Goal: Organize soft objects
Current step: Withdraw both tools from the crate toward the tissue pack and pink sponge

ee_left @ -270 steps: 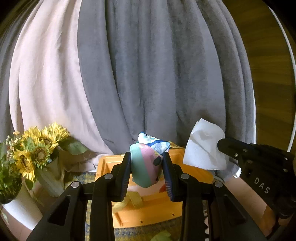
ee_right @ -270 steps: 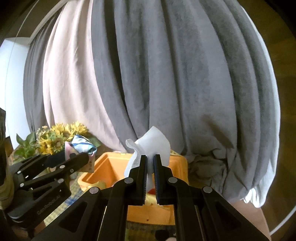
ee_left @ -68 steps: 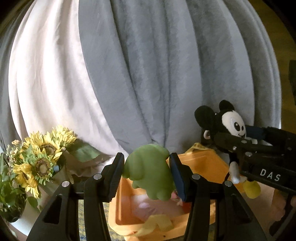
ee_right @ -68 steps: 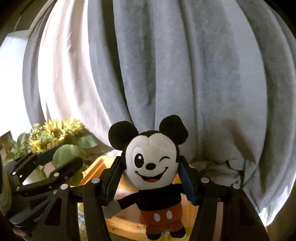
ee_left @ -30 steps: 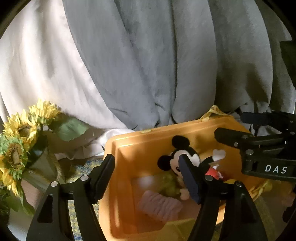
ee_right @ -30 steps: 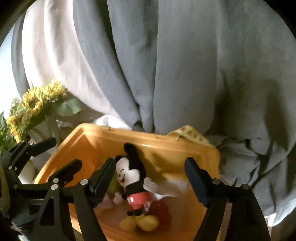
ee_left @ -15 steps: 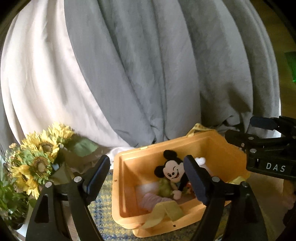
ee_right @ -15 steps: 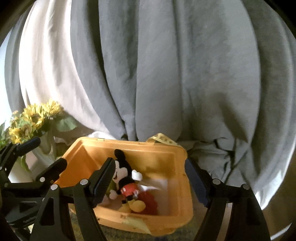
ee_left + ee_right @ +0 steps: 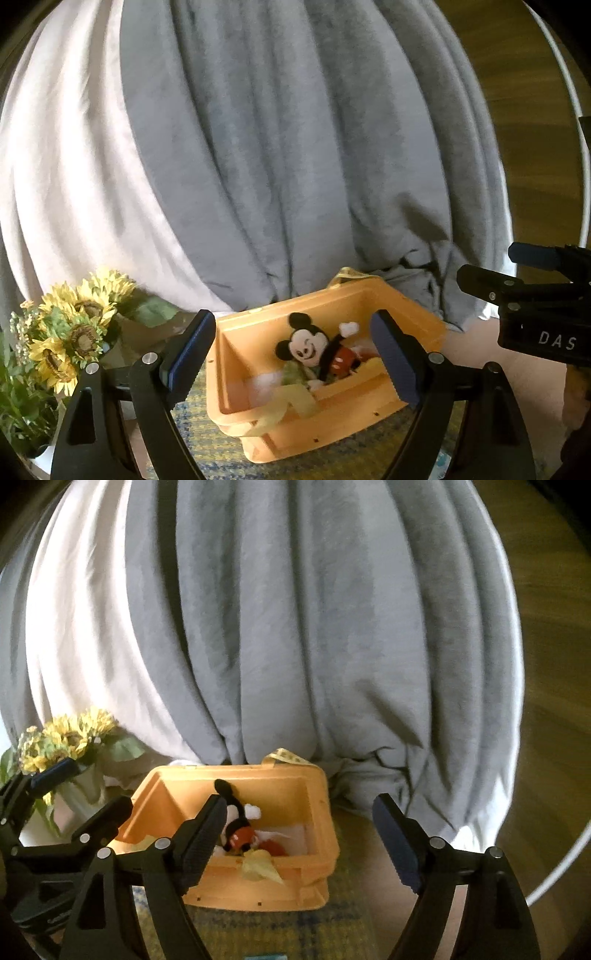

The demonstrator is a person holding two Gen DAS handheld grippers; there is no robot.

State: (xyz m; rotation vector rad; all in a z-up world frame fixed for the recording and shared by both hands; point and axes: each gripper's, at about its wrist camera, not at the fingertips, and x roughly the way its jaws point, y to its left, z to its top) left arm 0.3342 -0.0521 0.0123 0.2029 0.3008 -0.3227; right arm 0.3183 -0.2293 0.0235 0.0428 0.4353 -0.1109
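Observation:
An orange plastic bin (image 9: 406,302) sits on a yellow-blue woven mat. Inside it lie a Mickey Mouse plush (image 9: 308,345), a green plush (image 9: 295,373) and pale cloth items. The bin also shows in the right wrist view (image 9: 280,779), with the Mickey plush (image 9: 236,823) partly hidden behind a finger. My left gripper (image 9: 291,360) is open and empty, held back from the bin's near side. My right gripper (image 9: 299,842) is open and empty, also in front of the bin; it shows at the right of the left wrist view (image 9: 517,288).
A vase of sunflowers (image 9: 70,339) stands left of the bin. Grey and white curtains (image 9: 277,147) hang close behind it. A yellow strap (image 9: 288,402) drapes over the bin's front rim. Wooden floor (image 9: 546,738) lies to the right.
Both grippers have let go of their plush toys into the bin and have pulled back and up from it, jaws wide open. The bin now looks smaller and farther.

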